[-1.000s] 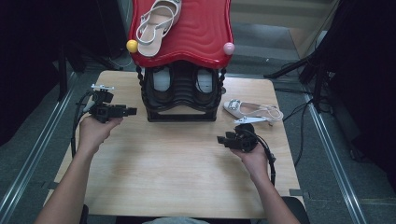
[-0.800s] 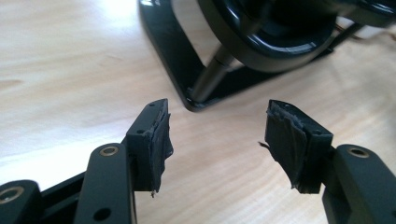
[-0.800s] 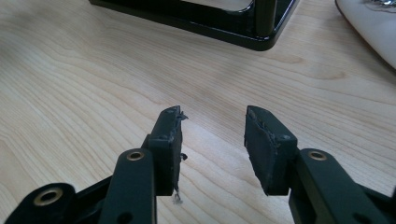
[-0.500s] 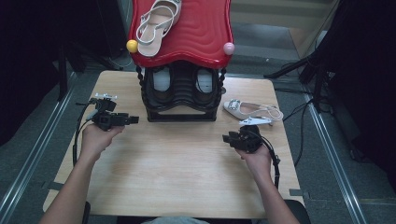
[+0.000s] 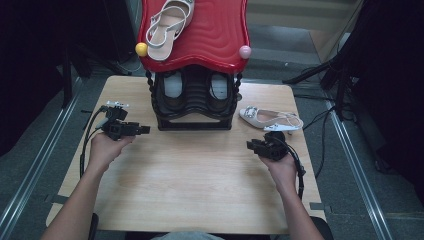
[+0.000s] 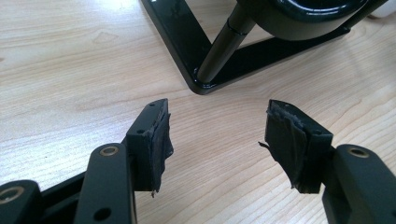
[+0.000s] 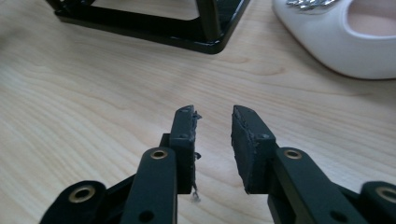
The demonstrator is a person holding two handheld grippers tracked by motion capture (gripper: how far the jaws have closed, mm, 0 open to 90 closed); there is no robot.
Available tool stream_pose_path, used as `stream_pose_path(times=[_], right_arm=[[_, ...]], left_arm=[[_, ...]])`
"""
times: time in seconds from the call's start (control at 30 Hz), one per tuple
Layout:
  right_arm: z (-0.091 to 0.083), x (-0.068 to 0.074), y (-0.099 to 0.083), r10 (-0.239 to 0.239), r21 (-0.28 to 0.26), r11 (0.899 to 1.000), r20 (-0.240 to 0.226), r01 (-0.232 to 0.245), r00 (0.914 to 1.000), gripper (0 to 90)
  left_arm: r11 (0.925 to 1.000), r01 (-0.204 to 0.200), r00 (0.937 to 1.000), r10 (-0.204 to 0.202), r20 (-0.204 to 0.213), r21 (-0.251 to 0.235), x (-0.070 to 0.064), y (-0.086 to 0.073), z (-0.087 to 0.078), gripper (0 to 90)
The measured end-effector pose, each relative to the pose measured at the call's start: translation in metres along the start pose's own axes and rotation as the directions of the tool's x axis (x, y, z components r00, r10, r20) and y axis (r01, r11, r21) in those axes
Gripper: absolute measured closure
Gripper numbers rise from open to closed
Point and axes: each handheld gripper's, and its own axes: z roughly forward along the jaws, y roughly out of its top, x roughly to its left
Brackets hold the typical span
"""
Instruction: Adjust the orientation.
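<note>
The left gripper (image 5: 142, 130) is spread wide and empty, with the rack (image 5: 195, 117) foot just ahead of its fingers (image 6: 154, 137). The right gripper (image 5: 251, 145) is slightly parted and holds nothing. The white shoe (image 5: 270, 118) lies just beyond it to the right, lengthwise across the table, its toe probably toward the rack.

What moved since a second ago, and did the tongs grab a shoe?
The left tongs slid back toward the person, and the right tongs drifted slightly back and outward. Neither grabbed anything; both are open over bare wood. The white shoe, the rack and the sandal on top stayed put.
</note>
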Motion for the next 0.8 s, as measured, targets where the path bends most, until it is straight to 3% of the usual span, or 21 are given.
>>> stream_pose_path(times=[0.1,0.27,0.4,0.53,0.73,0.8], right_arm=[[-0.001,-0.001,0.002,-0.019,-0.007,1.0,0.024,0.02,0.9995,76.2],[-0.001,-0.006,0.002,0.01,-0.029,1.0,0.037,-0.009,0.9993,77.8],[-0.001,-0.011,0.002,0.055,-0.036,0.998,0.006,-0.055,0.9985,78.7],[-0.002,-0.014,0.002,0.043,-0.032,0.999,0.007,-0.043,0.999,78.8],[-0.007,-0.021,0.008,0.098,-0.044,0.994,0.023,-0.097,0.9949,82.2],[-0.011,-0.025,0.011,0.142,-0.05,0.989,0.003,-0.142,0.9898,82.4]], left_arm=[[1.0,-0.008,1.0,0.008,0.002,0.002,-0.001,0.0,0.0,41.1],[0.9999,-0.016,0.9998,0.016,0.011,0.005,-0.002,0.0,0.002,41.1],[0.9998,-0.017,0.9997,0.017,0.015,0.01,-0.002,-0.001,0.003,41.1],[0.9999,-0.013,0.9997,0.013,0.022,0.011,-0.002,-0.001,0.004,41.0],[0.9999,-0.011,0.9996,0.011,0.027,0.013,-0.001,-0.001,0.004,41.0],[0.9998,-0.013,0.9996,0.013,0.024,0.013,-0.001,-0.001,0.005,40.9]])
